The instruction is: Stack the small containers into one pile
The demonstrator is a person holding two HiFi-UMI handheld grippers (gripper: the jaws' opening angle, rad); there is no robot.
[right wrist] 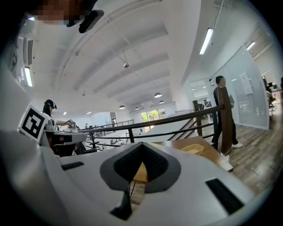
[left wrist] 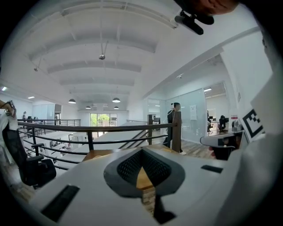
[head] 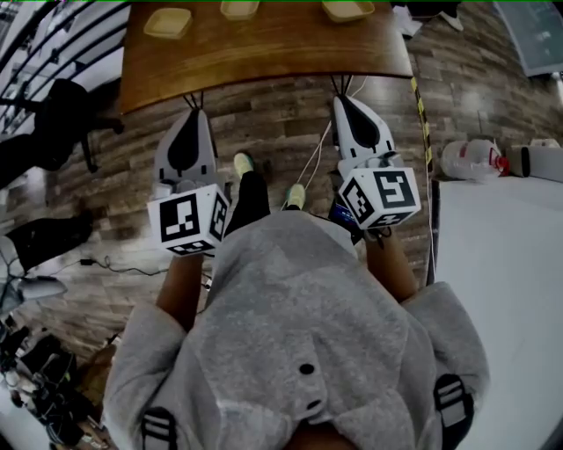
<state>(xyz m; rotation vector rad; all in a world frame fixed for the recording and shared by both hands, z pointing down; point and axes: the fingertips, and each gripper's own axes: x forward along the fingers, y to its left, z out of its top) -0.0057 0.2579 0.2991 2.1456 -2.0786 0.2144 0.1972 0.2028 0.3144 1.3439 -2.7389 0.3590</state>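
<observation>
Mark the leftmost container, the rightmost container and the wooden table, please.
leftmost container [head: 167, 22]: head view, middle of its inside.
rightmost container [head: 347, 9]: head view, middle of its visible part.
wooden table [head: 264, 53]: head view, bare top below the containers.

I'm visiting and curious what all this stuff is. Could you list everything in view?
small containers: three, pale yellow, spaced along table's far edge
table: one, brown wood, ahead of grippers
railing: one, black, beyond table
office chair: one, black, floor left
jug: one, whitish, floor right
bystander: one, dark clothes, beside railing post
left gripper: one, white, shut, empty
right gripper: one, white, shut, empty
hooded top: one, grey, on the person
</observation>
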